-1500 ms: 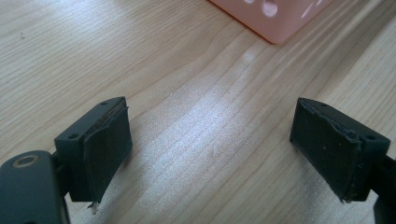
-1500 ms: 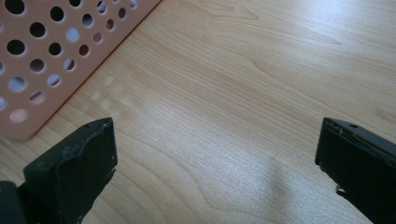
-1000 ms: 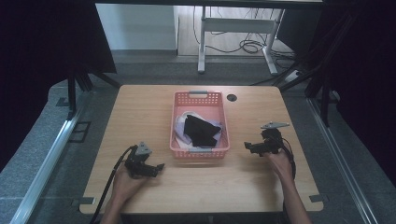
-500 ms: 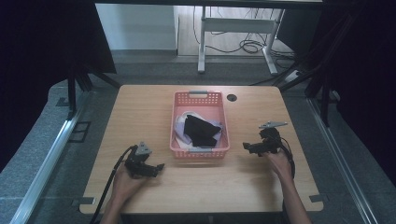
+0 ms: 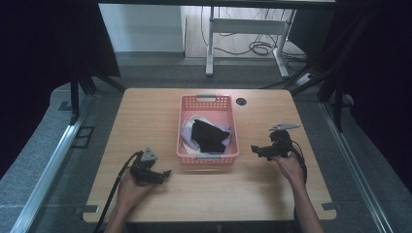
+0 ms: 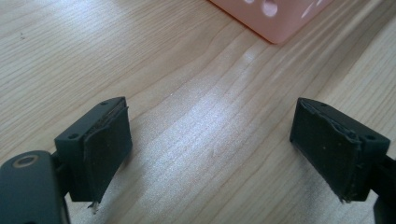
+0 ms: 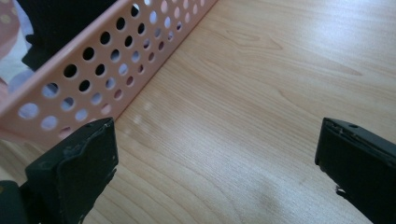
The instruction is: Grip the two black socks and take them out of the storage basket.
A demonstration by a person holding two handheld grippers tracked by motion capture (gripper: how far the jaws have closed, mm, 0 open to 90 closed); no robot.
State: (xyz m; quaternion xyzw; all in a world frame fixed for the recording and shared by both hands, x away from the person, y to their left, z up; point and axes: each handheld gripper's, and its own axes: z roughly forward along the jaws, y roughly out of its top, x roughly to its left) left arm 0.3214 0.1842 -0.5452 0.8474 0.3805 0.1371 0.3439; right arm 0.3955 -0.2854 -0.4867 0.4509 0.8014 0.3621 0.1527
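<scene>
On the wooden table (image 5: 145, 116), a pink perforated basket (image 5: 208, 158) sits in the middle, long side running away from me. Inside it: a black garment (image 5: 209, 136) lying on top of a pale cloth (image 5: 187, 133) with lilac and white patches. Both lie wholly within the basket walls.

Left gripper (image 5: 163, 175): low over the table at the near left, just off the basket's near-left corner, not touching it. Jaws stand wide apart, nothing between them but bare wood grain. In the left gripper view, the basket corner (image 6: 275, 21) shows at the upper edge, ahead of the jaws.

Right gripper (image 5: 256, 149): at the right of the basket, near its near-right corner, pointing toward the basket wall. Jaws wide apart, holding nothing. In the right gripper view, the perforated wall (image 7: 107, 65) runs diagonally just beyond my left-hand pad; black fabric (image 7: 60, 18) and a bit of spotted pale cloth (image 7: 11, 42) show over the rim. Whether that pad touches the wall, I cannot tell.

Both of my hands rest behind the grippers, with cables trailing back.
</scene>
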